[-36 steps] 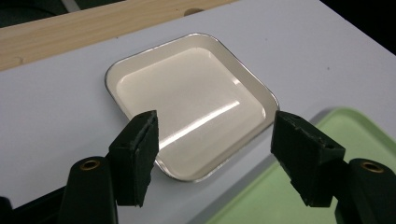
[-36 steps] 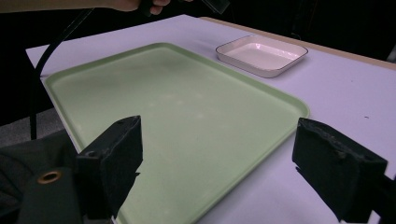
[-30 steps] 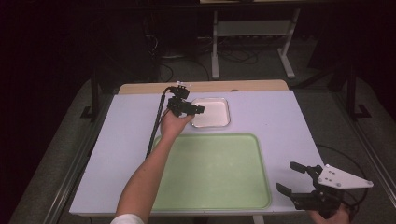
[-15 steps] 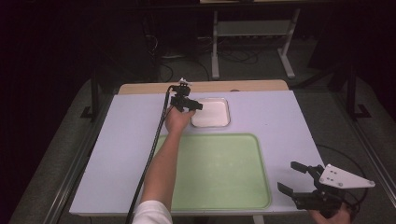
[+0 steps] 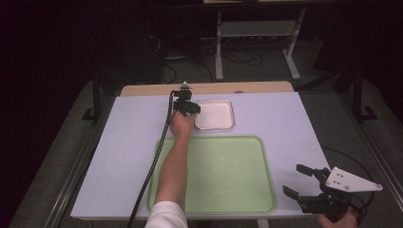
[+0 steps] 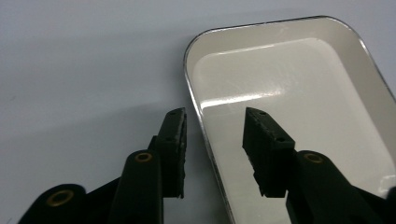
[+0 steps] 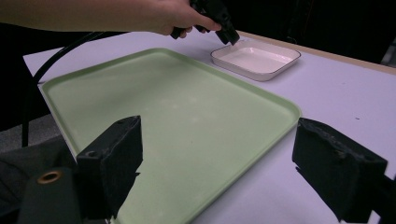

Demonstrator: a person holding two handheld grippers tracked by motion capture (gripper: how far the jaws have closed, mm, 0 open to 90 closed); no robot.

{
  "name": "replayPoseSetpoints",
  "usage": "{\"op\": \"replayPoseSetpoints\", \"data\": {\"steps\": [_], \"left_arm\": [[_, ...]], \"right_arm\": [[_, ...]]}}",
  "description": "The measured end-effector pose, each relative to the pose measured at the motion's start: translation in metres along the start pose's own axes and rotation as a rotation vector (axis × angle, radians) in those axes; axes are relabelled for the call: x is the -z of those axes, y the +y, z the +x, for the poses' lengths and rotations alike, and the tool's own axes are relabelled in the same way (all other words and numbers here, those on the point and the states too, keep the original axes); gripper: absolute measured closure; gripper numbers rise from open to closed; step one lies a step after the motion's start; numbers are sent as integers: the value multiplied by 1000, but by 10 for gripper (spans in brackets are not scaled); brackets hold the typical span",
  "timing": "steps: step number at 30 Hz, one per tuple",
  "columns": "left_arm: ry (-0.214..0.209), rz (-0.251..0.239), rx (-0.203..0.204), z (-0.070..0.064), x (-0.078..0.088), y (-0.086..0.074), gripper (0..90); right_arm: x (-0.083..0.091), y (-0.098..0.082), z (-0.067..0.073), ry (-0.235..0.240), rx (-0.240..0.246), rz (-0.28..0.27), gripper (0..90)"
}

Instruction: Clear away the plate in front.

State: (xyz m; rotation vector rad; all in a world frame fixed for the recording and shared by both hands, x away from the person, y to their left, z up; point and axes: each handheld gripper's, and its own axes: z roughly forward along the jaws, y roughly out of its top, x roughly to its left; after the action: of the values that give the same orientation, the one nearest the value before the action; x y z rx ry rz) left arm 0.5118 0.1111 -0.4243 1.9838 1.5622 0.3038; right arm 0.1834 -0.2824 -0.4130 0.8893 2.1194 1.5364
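A shallow white dish point(image 5: 215, 115) with a dark rim sits on the pale table beyond the green tray point(image 5: 223, 175). My left gripper point(image 5: 190, 108) is lowered over the dish's left rim. In the left gripper view its jaws point(image 6: 215, 116) straddle the rim of the dish point(image 6: 289, 93), one outside on the table, one inside. They have just been closing, and a gap still shows on both sides of the rim. My right gripper point(image 5: 292, 178) rests wide open at the table's near right corner, holding nothing. The right gripper view point(image 7: 217, 144) looks across the tray point(image 7: 177, 107) toward the dish point(image 7: 254, 58).
A black cable point(image 5: 152, 171) trails from the left gripper down the tray's left side. A wooden strip point(image 5: 209, 88) runs along the table's far edge, with dark floor, cables and a metal stand behind it.
The left hand has sunk onto the dish's left rim and its forearm has swung right over the tray. Its jaws look narrower. The right gripper has stayed put.
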Motion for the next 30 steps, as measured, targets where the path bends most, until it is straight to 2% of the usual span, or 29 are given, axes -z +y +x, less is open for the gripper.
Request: {"op": "replayPoseSetpoints", "data": {"steps": [4,7,11,13,22,27,30], "left_arm": [[11,32,-11,0,-3,-1,658],[9,34,0,0,-5,-2,706],[14,63,6,1,-6,-2,766],[1,66,11,1,-7,-2,799],[-35,108,30,3,-10,-4,810],[-43,111,51,5,-10,-4,813],[-38,93,89,4,-11,-5,836]], "right_arm": [[-1,0,0,3,3,2,152],[-1,0,1,5,4,5,152],[-1,0,1,5,5,4,152],[-1,0,1,5,4,5,152],[-3,1,3,20,4,2,152],[-3,1,3,23,2,-4,152],[-3,1,3,25,-1,-5,151]]}}
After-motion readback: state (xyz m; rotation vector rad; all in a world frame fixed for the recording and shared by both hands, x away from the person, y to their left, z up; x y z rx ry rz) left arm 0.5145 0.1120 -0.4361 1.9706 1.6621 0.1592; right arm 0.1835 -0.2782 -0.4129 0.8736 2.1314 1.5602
